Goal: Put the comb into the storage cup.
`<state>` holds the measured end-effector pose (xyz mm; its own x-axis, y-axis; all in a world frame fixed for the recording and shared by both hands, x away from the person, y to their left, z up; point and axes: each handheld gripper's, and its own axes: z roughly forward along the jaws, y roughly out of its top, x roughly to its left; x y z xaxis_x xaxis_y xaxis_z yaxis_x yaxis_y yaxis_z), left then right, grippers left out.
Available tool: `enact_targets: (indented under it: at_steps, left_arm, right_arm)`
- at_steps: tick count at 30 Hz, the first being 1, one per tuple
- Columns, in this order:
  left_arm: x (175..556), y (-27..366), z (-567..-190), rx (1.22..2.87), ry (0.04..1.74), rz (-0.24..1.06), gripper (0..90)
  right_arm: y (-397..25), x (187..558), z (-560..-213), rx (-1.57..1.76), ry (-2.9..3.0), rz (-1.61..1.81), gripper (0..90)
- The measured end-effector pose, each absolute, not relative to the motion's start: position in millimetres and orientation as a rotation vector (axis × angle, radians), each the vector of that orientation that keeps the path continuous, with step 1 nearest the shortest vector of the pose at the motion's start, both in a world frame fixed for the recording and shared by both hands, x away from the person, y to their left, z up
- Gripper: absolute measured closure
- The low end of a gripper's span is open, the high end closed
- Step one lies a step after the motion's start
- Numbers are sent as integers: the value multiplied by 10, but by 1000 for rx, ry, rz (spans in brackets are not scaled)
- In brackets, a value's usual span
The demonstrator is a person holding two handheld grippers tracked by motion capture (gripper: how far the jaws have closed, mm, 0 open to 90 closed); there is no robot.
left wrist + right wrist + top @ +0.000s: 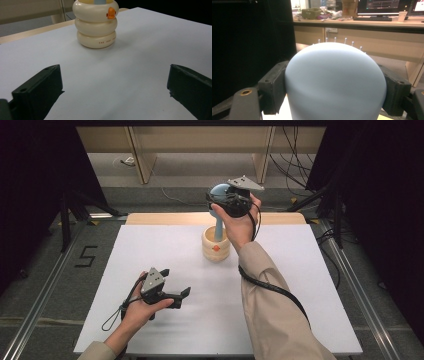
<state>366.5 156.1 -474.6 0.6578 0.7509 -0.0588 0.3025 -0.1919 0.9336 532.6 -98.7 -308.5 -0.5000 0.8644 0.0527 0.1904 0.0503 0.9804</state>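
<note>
— So, where are my claws at?

— Your right claw (226,200) is clamped on the rounded head of the blue brush (335,82), jaws pressing it from both sides. Its handle runs down into the cream holder (216,245), which stands toward the far middle of the desk (310,320). Your left claw (172,287) is spread wide with nothing in it, low over the near left of the desk, looking at the holder from well back.

— What worries me from here?

— I'd judge the smooth, domed head could slide out of the jaws if I lift at a tilt. The holder is light-looking and nobody steadies it, so a dragging handle might tip it or carry it along.

— And the surroundings?

— The desk top is plain white and bare apart from the holder, with a wooden edge at the far side. Beyond it are grey floor, loose cables (295,165), pale wooden furniture and dark curtains on both sides.
</note>
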Motion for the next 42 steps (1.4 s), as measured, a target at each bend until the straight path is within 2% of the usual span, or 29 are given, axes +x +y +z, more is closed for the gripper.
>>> enact_targets:
  at_steps: [42]
  left_arm:
    - [3667, 1554, -4752, 1776, 846, 509, 0]
  right_arm:
    - [-979, 5352, -3246, 1049, 1757, 1483, 221]
